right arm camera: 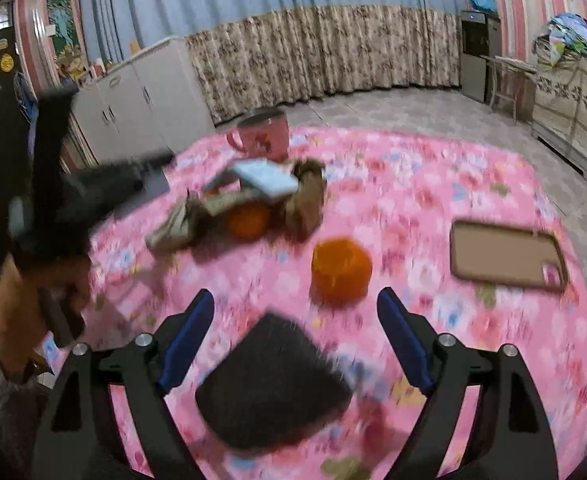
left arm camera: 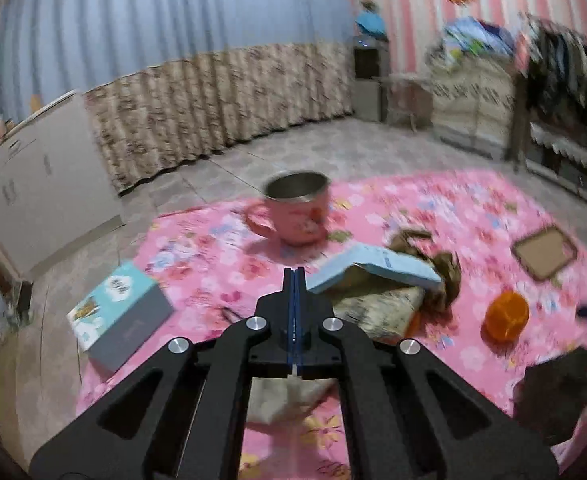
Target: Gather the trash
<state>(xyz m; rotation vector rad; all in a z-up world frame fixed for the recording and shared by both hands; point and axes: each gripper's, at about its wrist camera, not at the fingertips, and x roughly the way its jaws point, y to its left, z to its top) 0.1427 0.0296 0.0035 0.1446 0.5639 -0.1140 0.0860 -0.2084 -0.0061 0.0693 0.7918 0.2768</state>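
- Your left gripper [left arm camera: 294, 276] has its jaws pressed together. A pale scrap [left arm camera: 293, 396] shows just behind the blue pads, low in the left wrist frame; whether it is pinched there or only lies under the gripper, you cannot tell through the blur.
- Your right gripper [right arm camera: 295, 312] is spread wide. It hangs over a dark flat piece [right arm camera: 273, 384] at the bottom centre of its frame, the jaws apart on either side, likely so you can come down around it.
- The main trash is the crumpled paper heap [right arm camera: 197, 216] in the middle of the pink floral cloth [right arm camera: 413, 184]. A light blue box [right arm camera: 265, 178] is propped on top of it, tilted, and an orange fruit [right arm camera: 247, 220] is tucked against it.
- A second orange piece [right arm camera: 341, 270] sits apart from the heap, just ahead of the right gripper.
- The pink cup [left arm camera: 297, 212] stands upright beyond the heap, and a phone [right arm camera: 507, 256] lies flat at centre right; these look like keepers, so steer around them.
- A teal and grey box [left arm camera: 121, 316] rests at the cloth's left edge in the left wrist frame.
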